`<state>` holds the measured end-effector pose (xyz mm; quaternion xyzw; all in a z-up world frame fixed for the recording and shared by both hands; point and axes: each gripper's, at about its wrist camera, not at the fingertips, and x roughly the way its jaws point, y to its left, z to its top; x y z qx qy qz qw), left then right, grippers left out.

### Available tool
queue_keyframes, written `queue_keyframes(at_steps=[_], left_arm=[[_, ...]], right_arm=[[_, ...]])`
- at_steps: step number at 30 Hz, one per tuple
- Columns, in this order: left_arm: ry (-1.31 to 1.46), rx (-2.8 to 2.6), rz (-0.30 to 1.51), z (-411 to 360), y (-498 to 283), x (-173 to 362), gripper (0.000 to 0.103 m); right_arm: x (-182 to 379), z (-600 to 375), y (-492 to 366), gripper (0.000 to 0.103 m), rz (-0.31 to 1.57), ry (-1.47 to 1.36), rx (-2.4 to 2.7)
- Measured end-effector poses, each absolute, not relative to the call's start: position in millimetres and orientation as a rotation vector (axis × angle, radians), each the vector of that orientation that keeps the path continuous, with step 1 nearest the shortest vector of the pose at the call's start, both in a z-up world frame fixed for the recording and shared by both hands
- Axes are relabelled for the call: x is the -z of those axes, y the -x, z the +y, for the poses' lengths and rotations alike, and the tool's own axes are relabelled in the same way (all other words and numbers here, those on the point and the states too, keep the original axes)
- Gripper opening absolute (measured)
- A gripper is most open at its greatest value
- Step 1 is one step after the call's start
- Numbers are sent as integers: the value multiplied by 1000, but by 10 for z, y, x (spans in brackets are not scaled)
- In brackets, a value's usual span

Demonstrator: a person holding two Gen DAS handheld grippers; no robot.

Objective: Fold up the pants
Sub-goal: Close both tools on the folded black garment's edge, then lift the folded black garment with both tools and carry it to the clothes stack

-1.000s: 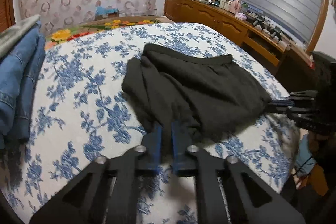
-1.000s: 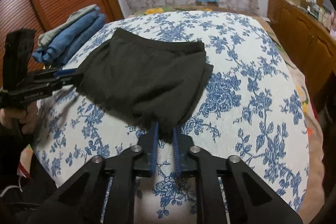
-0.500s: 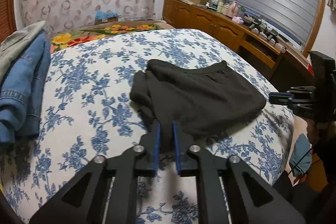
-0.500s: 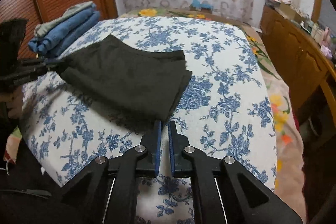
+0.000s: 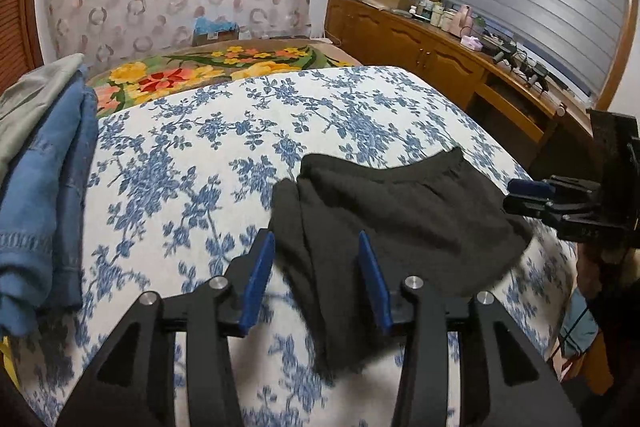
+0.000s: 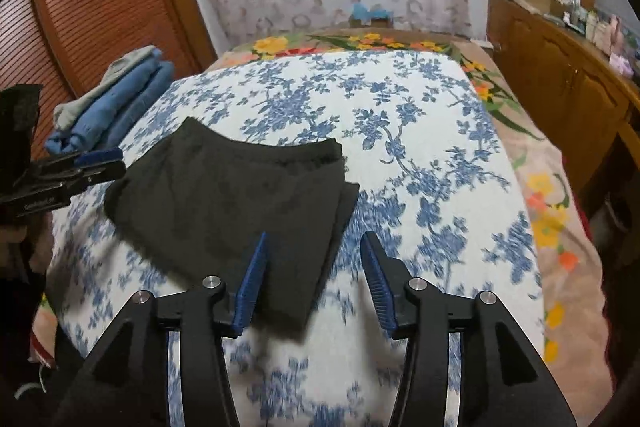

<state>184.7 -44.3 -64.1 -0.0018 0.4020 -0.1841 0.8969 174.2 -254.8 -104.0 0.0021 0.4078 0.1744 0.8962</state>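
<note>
The dark, soft-knit pants point(image 5: 400, 211) lie as a compact folded bundle near the front edge of the blue-flowered bed point(image 5: 200, 147). Both the left hand-held gripper point(image 5: 316, 275) and the right hand-held gripper point(image 6: 312, 275) are opening, pressing on no cloth. Folding looks nearly finished; perhaps only stacking beside the folded blue jeans point(image 6: 116, 107) remains.

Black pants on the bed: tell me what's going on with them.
A person works a hand-held gripper in each hand. The black pants lie folded into a compact bundle on the flowered bedspread. The jaws of both the left hand-held gripper and the right hand-held gripper are opening, with pants edges lying loose between them. Folded jeans sit nearby.
</note>
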Motion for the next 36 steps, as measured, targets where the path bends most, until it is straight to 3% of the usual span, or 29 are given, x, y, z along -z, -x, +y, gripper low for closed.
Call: queue_keyframes(at_steps=[25,28,30,34,36], left_arm=[[58,361,913,-456,-2172,933,43],[57,363,908,-446,-2165,938,43],[60,370,904,-438,-2163,936,42],[87,432,902,-428,-2153,931,18],[94,443,894,-433,-2148,900,7]], right_arm=[[1228,-2406,-2059,50,874,34,-341],[1230,-2389,-2054,44,875,45,-339],[1228,-2381,-2048,34,878,43,-357],[1237,-2351,-2045,13,884,38,-399],[1233,-2341,-2040,9,884,29,-410]])
